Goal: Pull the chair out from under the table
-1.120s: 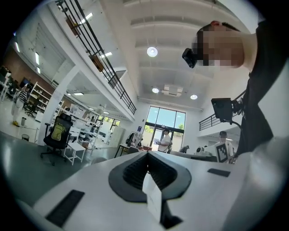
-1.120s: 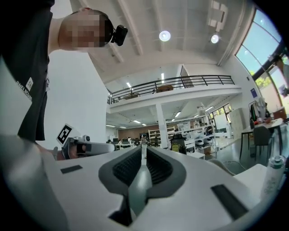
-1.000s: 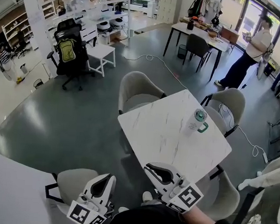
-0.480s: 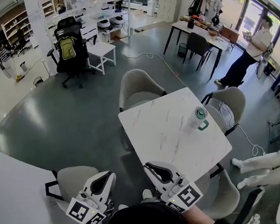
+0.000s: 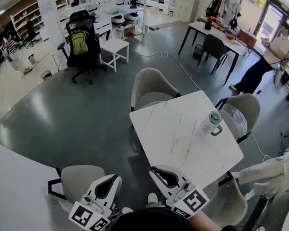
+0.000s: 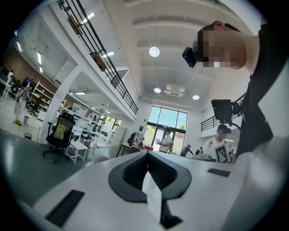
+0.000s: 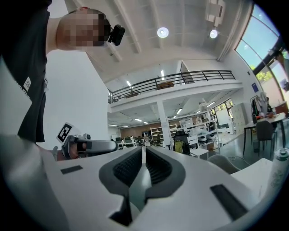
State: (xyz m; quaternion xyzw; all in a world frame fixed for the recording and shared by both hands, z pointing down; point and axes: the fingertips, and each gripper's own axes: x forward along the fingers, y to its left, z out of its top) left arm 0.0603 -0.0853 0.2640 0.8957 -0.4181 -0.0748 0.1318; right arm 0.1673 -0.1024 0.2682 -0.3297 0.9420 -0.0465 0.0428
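head view, from the left: a grey padded chair with a thin black frame (image 5: 78,181) stands just left of the left gripper (image 5: 113,179), close against the rim of a large plain white tabletop (image 5: 7,186). whether its seat reaches under that top cannot be told.

the left gripper's jaws are pressed together with nothing between them. the left gripper view (image 6: 146,155) shows the dark ribbed pads meeting in one line, with open room beyond the tips.

well ahead of both pairs of jaws, a second grey chair (image 5: 151,90) sits pushed in at the far edge of a white marble-patterned square table (image 5: 182,141), its seat front at the table's rim.

the right gripper (image 5: 154,171) hangs over the table's near corner. its jaws are barely parted. the right gripper view (image 7: 143,151) shows a thin slit between the pads and nothing in it. in that view the left gripper appears off to the left of the jaws.

ahead and to the right of the right jaws, a clear bottle with a green lid and handle (image 5: 211,123) stands upright on the table near its right corner.

a third grey chair (image 5: 232,203) is just right of the right jaws, partly under the table's near right edge. a fourth grey chair (image 5: 243,108) stands beyond the bottle at the far right edge.

farther off, a person in a white top and dark trousers (image 5: 267,60) stands beside a dark-legged table (image 5: 212,30).
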